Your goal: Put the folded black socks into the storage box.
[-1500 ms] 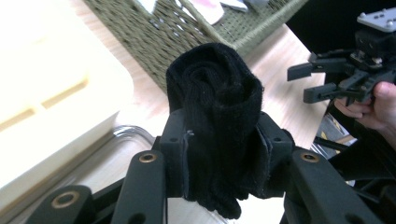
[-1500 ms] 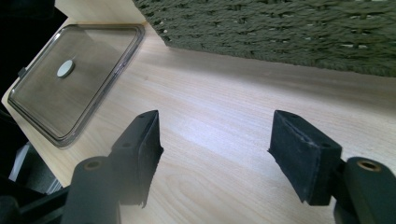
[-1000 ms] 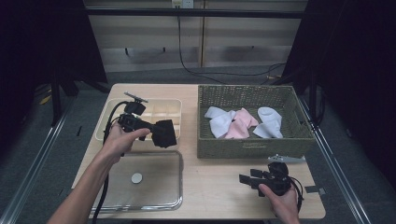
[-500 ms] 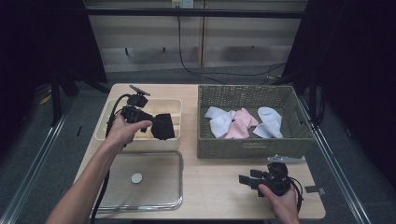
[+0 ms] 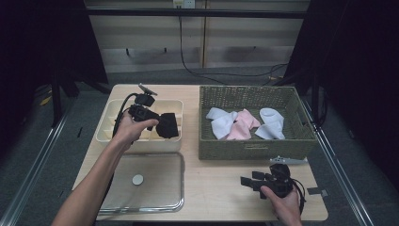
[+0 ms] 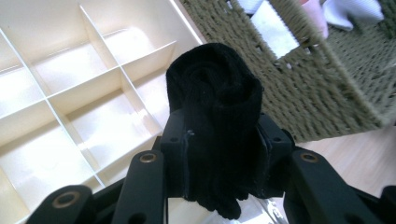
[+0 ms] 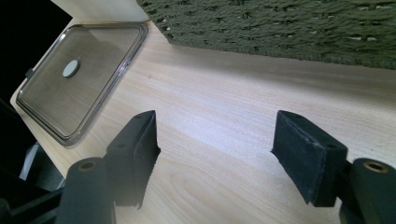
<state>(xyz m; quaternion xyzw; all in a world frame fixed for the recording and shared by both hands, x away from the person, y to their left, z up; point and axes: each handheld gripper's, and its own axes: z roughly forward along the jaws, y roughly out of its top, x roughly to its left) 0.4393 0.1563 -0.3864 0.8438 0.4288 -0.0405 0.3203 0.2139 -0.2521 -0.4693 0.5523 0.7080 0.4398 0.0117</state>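
While the left gripper [image 5: 164, 124] holds a rolled black sock [image 6: 215, 107] clamped between its fingers, the sock hangs over the right end of the cream divided tray [image 5: 109, 123], just beside the woven basket [image 5: 254, 147]. Seen from the left gripper view, the tray [image 6: 70, 88] has several square compartments, and those that can be seen have nothing in them; the sock is above the ones nearest to the basket [image 6: 299, 88]. Inside the basket lie white socks [image 5: 222, 123] and a pink one [image 5: 243, 123], loosely piled together. On the near left part of the counter [image 5: 221, 188] a clear lid [image 5: 150, 188] lies flat, with a small round knob [image 5: 137, 179] in its middle.

The person's left forearm [image 5: 94, 183] reaches diagonally from the bottom edge toward the tray, and the hand grips the tool from behind. The right gripper [image 5: 249, 181] rests low over the counter at the near right, in front of the basket, pointing to the left. Its fingers [image 7: 135, 149] stand wide apart and hold nothing, with bare wood between them.
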